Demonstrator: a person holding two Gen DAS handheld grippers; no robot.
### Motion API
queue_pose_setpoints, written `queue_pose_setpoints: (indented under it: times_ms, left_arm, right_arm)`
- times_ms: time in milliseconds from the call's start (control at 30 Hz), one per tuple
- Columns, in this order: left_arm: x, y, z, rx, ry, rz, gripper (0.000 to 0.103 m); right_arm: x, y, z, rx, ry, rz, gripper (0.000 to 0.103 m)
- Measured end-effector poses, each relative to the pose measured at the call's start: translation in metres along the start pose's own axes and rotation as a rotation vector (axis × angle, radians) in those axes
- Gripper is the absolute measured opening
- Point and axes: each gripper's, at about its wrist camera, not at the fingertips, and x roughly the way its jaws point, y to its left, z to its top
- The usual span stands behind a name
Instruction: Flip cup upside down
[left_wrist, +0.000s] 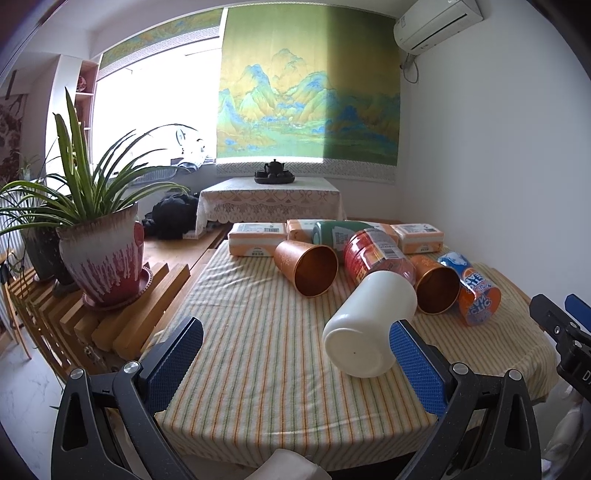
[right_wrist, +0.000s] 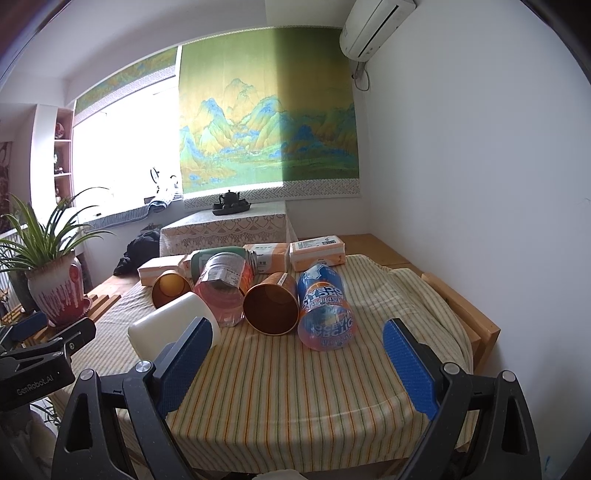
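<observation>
A white cup (left_wrist: 369, 325) lies on its side on the striped cloth, its base toward me; it also shows in the right wrist view (right_wrist: 168, 326). Two orange cups (left_wrist: 308, 267) (left_wrist: 436, 288) lie on their sides behind it, mouths toward me. My left gripper (left_wrist: 295, 354) is open and empty, the white cup's base just inside its right finger (left_wrist: 417, 362). My right gripper (right_wrist: 295, 362) is open and empty above the cloth, right of the white cup and in front of one orange cup (right_wrist: 271, 308) and a blue-orange cup (right_wrist: 323, 310).
A red-labelled jar (left_wrist: 376, 258), a green can (left_wrist: 340, 230) and several orange-white packs (left_wrist: 256, 240) lie at the back of the table (left_wrist: 258, 387). A potted plant (left_wrist: 105, 254) stands on a slatted stand at left. A white wall is at right.
</observation>
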Motion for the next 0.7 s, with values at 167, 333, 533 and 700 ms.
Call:
queue_pose_setpoints:
  times_ms: [167, 333, 533, 700]
  left_arm:
    - [0.007, 0.001, -0.001, 0.0, 0.012, -0.001, 0.102]
    - [0.012, 0.0, 0.0, 0.004, 0.017, -0.007, 0.102]
    - [0.018, 0.0, -0.001, 0.006, 0.032, -0.024, 0.102]
    - [0.024, -0.001, 0.001, 0.029, 0.053, -0.067, 0.102]
  right_arm:
    - [0.004, 0.001, 0.0, -0.001, 0.011, -0.002, 0.092]
    - [0.008, 0.001, -0.001, 0.003, 0.019, -0.001, 0.092]
    - [0.015, -0.002, -0.003, 0.007, 0.038, 0.002, 0.092]
    - [0.021, -0.004, -0.004, 0.015, 0.055, 0.004, 0.092]
